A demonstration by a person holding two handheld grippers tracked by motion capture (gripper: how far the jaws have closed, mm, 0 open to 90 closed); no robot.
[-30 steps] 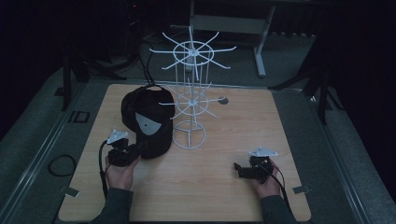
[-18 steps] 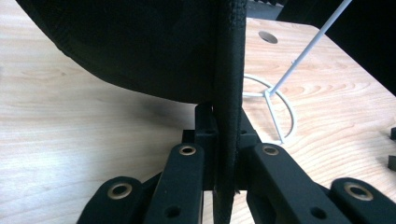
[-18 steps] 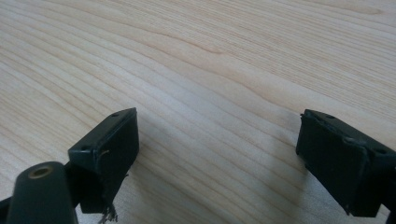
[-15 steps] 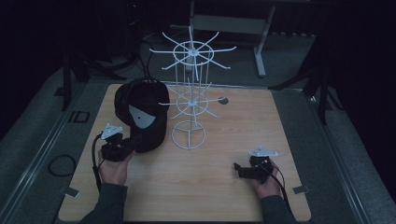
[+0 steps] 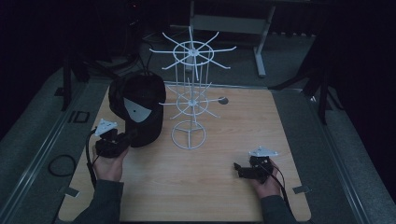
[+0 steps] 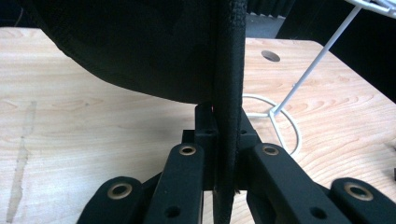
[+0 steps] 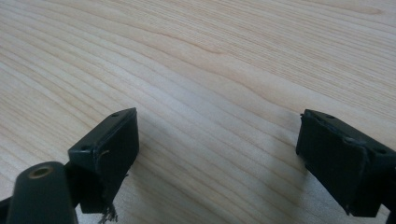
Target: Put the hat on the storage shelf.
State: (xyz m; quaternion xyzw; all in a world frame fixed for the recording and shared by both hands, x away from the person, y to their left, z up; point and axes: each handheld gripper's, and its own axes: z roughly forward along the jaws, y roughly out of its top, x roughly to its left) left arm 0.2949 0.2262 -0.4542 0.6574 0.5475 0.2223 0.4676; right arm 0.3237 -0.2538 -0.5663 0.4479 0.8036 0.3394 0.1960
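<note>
On the left side of the table [image 5: 224, 186], the left gripper [image 5: 122, 140] is pinching the black cap [image 5: 137, 107], lifted but not yet hanging on the white rack [image 5: 189, 100]; the right gripper [image 5: 240, 169] is resting near, jaws spread wide.

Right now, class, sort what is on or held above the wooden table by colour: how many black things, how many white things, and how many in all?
Black: 3 – the black fabric cap, the black left gripper shut on the cap's edge, and the black right gripper with fingers apart.
White: 1 – the white wire hook stand.
Total: 4
</note>
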